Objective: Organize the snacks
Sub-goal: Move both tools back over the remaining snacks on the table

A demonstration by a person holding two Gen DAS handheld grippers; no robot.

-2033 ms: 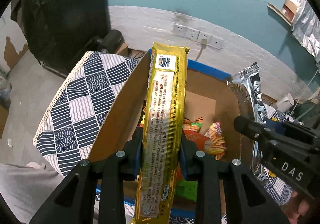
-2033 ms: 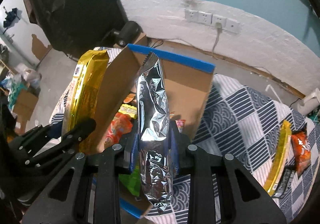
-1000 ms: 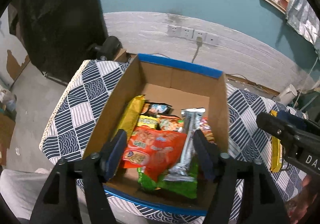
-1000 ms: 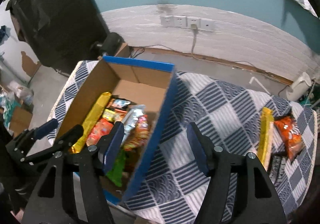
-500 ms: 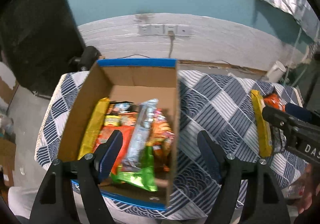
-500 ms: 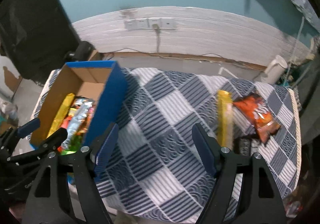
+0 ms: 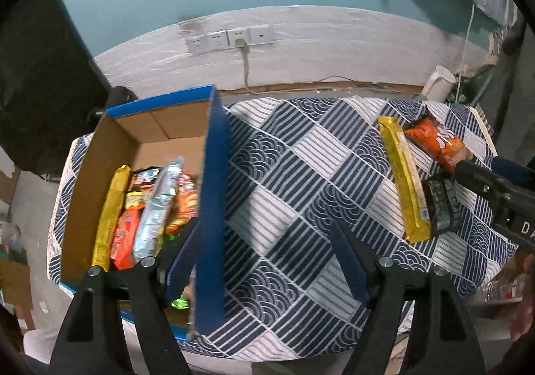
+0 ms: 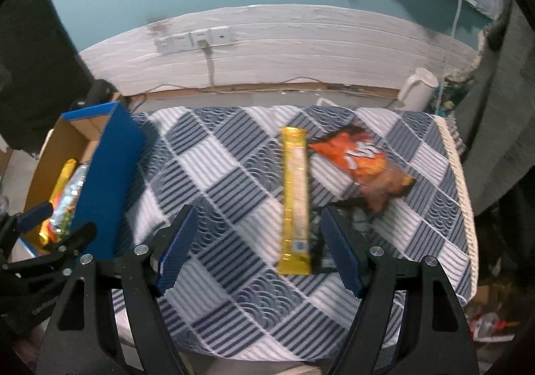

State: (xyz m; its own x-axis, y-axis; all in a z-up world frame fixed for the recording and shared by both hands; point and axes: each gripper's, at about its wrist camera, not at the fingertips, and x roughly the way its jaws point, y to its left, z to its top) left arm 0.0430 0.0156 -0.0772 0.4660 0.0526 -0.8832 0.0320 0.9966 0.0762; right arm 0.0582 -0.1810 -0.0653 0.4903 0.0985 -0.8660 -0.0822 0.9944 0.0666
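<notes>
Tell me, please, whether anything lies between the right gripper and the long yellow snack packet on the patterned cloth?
Nothing visible does. The right gripper is open and empty, and only bare patterned cloth lies before the yellow packet. A dark packet lies close against its right side, and an orange bag beyond that, neither in the way.

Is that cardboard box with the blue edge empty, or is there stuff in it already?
Partly full. The cardboard box holds several snack packets, among them a long gold pack and a silver one.

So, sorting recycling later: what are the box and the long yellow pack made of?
Box: looks like corrugated cardboard, matte brown inside, blue outside and on the rim. Long yellow pack: probably glossy plastic or foil film, judging by its sheen and crimped ends.
</notes>
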